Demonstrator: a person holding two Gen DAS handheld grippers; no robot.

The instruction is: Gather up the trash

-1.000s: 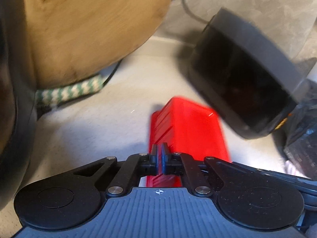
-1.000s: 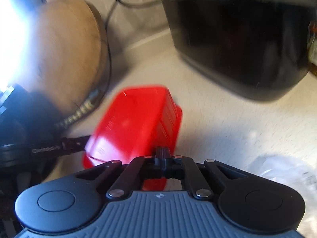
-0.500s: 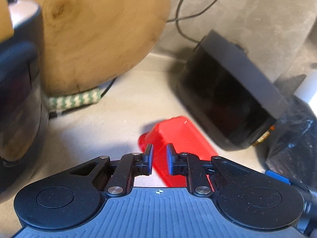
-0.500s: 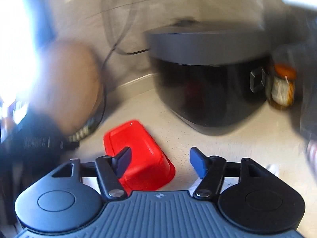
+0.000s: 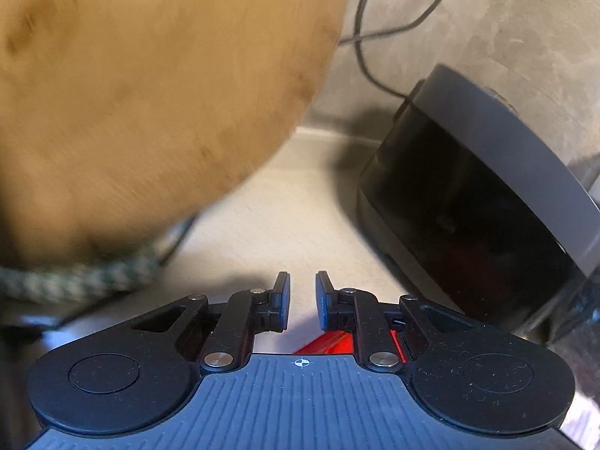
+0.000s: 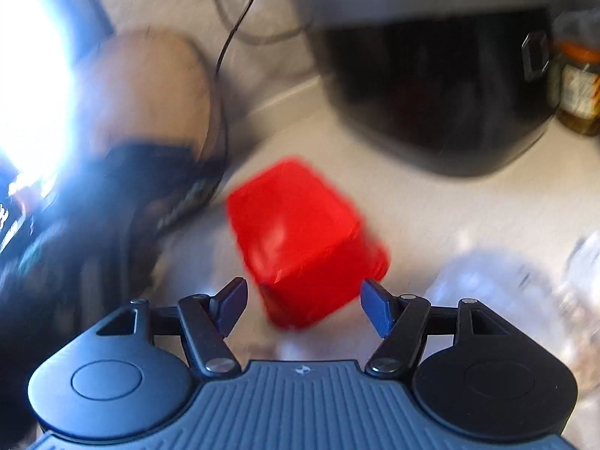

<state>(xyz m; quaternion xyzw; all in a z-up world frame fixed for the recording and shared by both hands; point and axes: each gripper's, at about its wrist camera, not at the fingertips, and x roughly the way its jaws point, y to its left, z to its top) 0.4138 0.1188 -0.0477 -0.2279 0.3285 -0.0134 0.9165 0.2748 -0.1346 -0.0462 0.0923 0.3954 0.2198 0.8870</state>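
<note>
A red plastic container (image 6: 303, 240) lies upside down on the pale counter, blurred in the right wrist view. My right gripper (image 6: 303, 305) is open and empty, its fingers spread just in front of the container's near end, not touching it. In the left wrist view only a red sliver of the container (image 5: 330, 343) shows under my left gripper (image 5: 303, 296), which is open a little and holds nothing.
A round wooden board (image 5: 150, 93) leans at the left over a green-and-white cloth (image 5: 82, 279). A black appliance (image 5: 476, 206) stands at the right, also in the right wrist view (image 6: 438, 86). A jar (image 6: 577, 86) and clear crumpled plastic (image 6: 525, 288) are at right.
Both grippers let go of the red container and opened. The left gripper moved forward over it, so it is nearly hidden. The right gripper pulled back and opened wide.
</note>
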